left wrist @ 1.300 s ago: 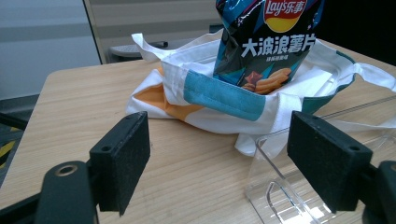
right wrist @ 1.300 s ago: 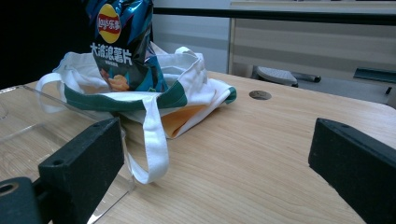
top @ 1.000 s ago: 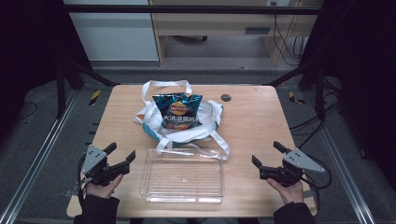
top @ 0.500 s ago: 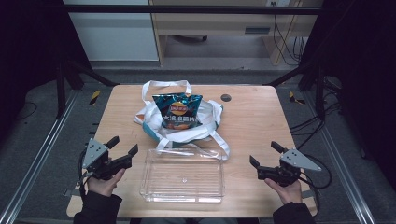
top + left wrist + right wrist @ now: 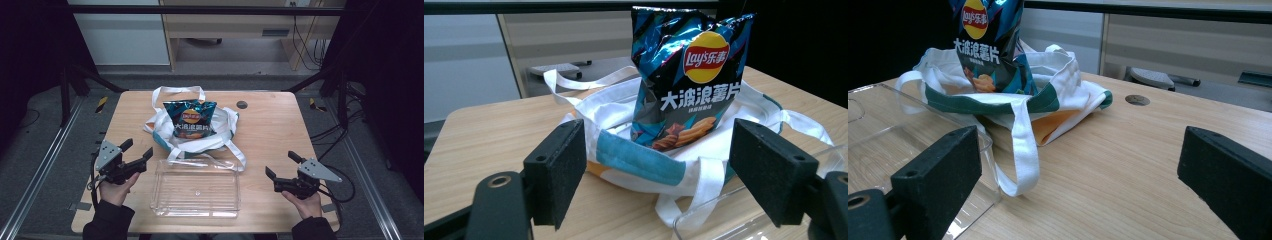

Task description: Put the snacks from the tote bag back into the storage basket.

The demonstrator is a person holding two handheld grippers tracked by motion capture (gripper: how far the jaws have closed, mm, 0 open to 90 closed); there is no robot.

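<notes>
A dark blue Lay's crisp bag stands upright in a white tote bag with teal trim, lying at the table's middle. A clear plastic tray sits empty in front of the tote. My left gripper hovers left of the tray, open, pointing at the tote. My right gripper hovers right of the tray, open, with nothing between its jaws.
The wooden table has a round dark cable hole behind the tote on the right. Black frame posts and cables stand around the table. Bare wood lies at the far right and far left.
Both grippers have shifted slightly inward toward the tray and tote. The bags and tray have not moved.
</notes>
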